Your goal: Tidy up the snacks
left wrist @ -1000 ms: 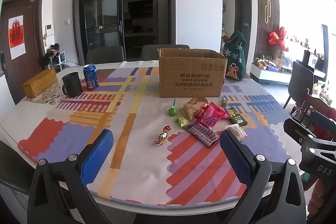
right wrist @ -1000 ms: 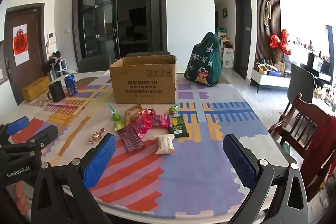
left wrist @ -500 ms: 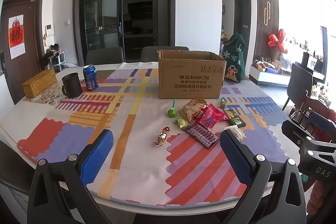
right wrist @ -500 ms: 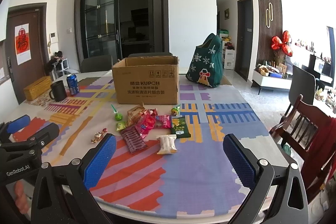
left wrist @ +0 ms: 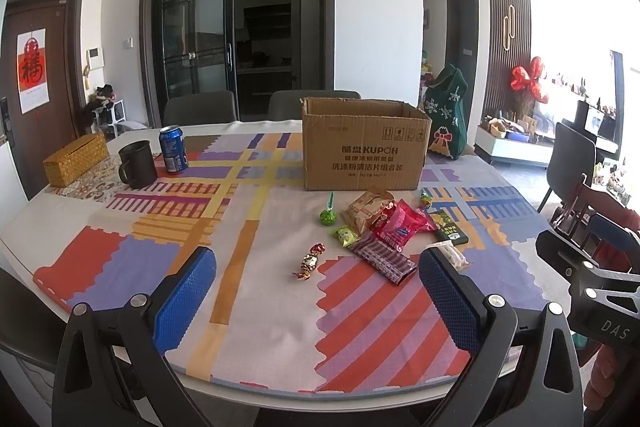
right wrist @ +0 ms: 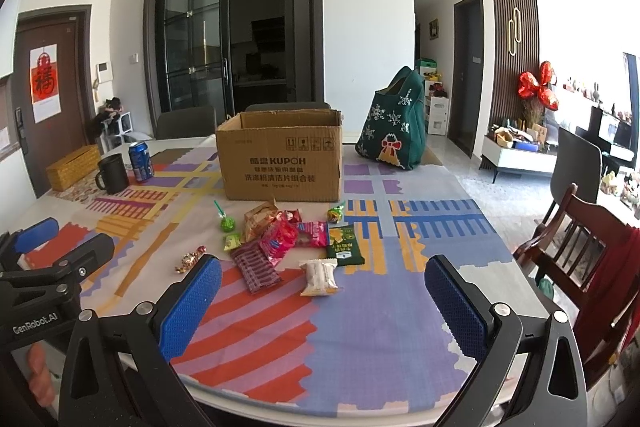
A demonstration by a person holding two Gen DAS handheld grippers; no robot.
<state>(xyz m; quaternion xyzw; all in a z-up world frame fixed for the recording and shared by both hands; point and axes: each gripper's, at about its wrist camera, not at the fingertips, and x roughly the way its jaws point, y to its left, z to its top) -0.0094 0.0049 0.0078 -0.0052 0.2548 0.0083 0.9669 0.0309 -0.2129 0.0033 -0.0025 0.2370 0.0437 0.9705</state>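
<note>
At the near edge of the table [left wrist: 120, 211], my two grippers hover side by side, each with its blue-padded fingers spread wide and nothing between them. My left gripper [left wrist: 316, 291] points toward a small gold and red wrapped candy [left wrist: 309, 260] lying alone on the patterned cloth. My right gripper [right wrist: 320, 297] points toward a pale, clear-wrapped snack [right wrist: 319, 277], the nearest item to it.

Just beyond lies the loose pile of snacks. A dark red striped packet [right wrist: 256, 266] lies on the left of the heap, a bright pink packet [right wrist: 280, 242] overlaps its far end, and a dark green packet [right wrist: 343, 250] lies flat on the right. Behind the pink one sits a crinkled tan bag [right wrist: 260, 217]. A green lollipop [right wrist: 226, 221] and a small lime-green sachet [right wrist: 232, 241] lie on the left fringe.

Behind the pile stands an open cardboard box [right wrist: 282, 157], flaps up. Far left on the table are a black mug [right wrist: 114, 173], a blue can [right wrist: 141, 155] and a woven yellow box [right wrist: 72, 167]. A green bag [right wrist: 394, 127] stands right of the cardboard box.
</note>
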